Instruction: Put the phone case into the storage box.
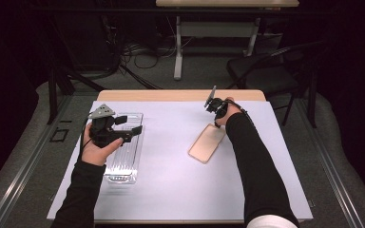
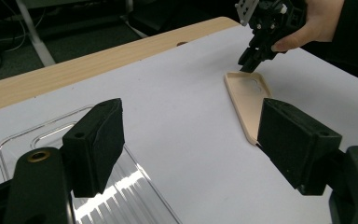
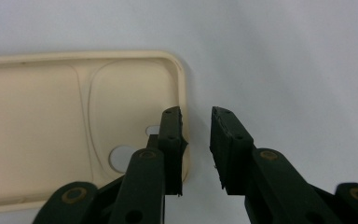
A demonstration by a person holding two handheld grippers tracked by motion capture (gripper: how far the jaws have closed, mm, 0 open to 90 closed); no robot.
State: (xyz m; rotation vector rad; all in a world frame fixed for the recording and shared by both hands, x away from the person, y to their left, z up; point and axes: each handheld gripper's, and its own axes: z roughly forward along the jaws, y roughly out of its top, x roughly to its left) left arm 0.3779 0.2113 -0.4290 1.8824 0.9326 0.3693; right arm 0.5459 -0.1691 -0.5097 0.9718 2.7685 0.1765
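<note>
A beige phone case (image 1: 206, 142) lies hollow side up on the white sheet, right of centre. My right gripper (image 1: 215, 121) points down at its far end. In the right gripper view the jaws (image 3: 196, 114) straddle the case's rim (image 3: 42, 121), one inside and one outside, with a gap still between them. A clear phone case (image 1: 123, 156) lies at the left. My left gripper (image 1: 132, 124) hovers over it, open, with nothing between its jaws (image 2: 191, 112). The left gripper view also takes in the clear case (image 2: 135, 196), the beige case (image 2: 247, 100) and the right gripper (image 2: 247, 64).
A white sheet (image 1: 171, 175) covers most of the wooden table (image 1: 180, 95), whose far edge stays bare. Beyond the table stand a dark chair (image 1: 261, 71) and another table's legs (image 1: 178, 52), with cables on the floor.
</note>
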